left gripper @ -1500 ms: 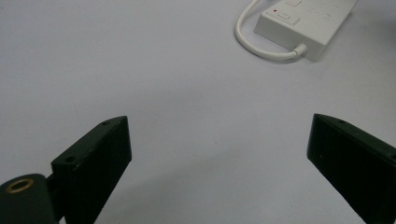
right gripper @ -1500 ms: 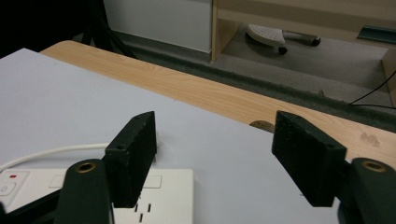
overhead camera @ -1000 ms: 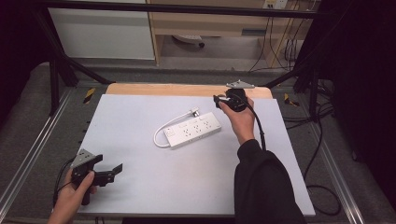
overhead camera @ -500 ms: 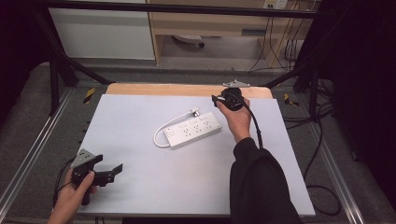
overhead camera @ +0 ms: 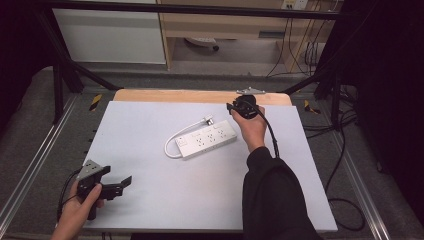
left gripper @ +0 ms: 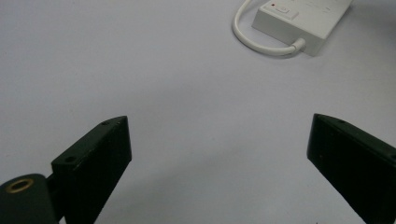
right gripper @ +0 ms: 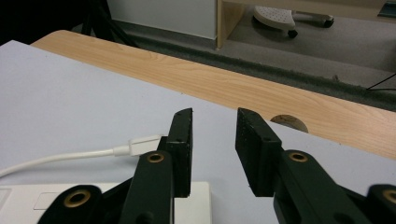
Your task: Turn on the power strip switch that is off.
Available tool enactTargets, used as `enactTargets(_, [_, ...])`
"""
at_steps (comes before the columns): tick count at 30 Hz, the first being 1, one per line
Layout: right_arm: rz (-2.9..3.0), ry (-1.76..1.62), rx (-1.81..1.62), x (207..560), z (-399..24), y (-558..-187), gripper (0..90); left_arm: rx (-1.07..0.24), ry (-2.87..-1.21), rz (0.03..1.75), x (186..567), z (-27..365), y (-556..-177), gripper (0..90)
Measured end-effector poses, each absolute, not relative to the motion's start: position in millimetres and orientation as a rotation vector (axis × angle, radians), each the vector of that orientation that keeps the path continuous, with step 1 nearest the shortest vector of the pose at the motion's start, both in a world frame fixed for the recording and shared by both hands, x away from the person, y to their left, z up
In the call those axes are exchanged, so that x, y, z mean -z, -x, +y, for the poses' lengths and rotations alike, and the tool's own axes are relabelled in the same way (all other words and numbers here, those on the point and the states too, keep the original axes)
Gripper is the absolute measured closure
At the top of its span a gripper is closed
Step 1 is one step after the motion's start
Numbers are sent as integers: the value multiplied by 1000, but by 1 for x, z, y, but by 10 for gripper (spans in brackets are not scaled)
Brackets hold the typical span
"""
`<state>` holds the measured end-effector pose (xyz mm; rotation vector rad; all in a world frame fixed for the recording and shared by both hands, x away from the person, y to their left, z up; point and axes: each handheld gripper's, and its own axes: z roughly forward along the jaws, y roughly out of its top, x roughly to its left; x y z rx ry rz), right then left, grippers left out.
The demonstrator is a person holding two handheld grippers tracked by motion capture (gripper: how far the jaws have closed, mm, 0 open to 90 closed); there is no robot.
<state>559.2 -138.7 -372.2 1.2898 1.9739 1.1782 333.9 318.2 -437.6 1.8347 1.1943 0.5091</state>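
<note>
Since a second ago my right gripper (overhead camera: 231, 106) has edged toward the far end of the white plastic power strip (overhead camera: 207, 139), jaws closing but not clenched, nothing between them. That strip lies mid-table on the pale grey table (overhead camera: 150, 125), its white cord (right gripper: 60, 157) looped so the white plug (right gripper: 142, 142) rests just beside my right jaws; I judge I'm lining up on it. Left gripper (left gripper: 219, 154) idles released at the near left corner, out of the way.

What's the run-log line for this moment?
right gripper: jaws closing, nothing between, beside plug | left gripper: open, idle | power strip: flat on table
</note>
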Motion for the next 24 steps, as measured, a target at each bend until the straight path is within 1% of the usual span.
enactTargets(1, [1974, -1290, -1178, 372, -139, -559, 685, -510, -1836, 1196, 438, 318, -334, 66])
enactTargets(5, [1980, -1303, -1162, 376, -140, -560, 735, -510, -1835, 1194, 438, 318, -334, 66])
enactTargets(15, [1967, -1277, -1143, 381, -136, -559, 821, -515, -1825, 1194, 437, 319, -334, 67])
enactTargets(24, [2019, -1291, -1127, 390, -133, -563, 847, -512, -1829, 1192, 437, 318, -334, 68])
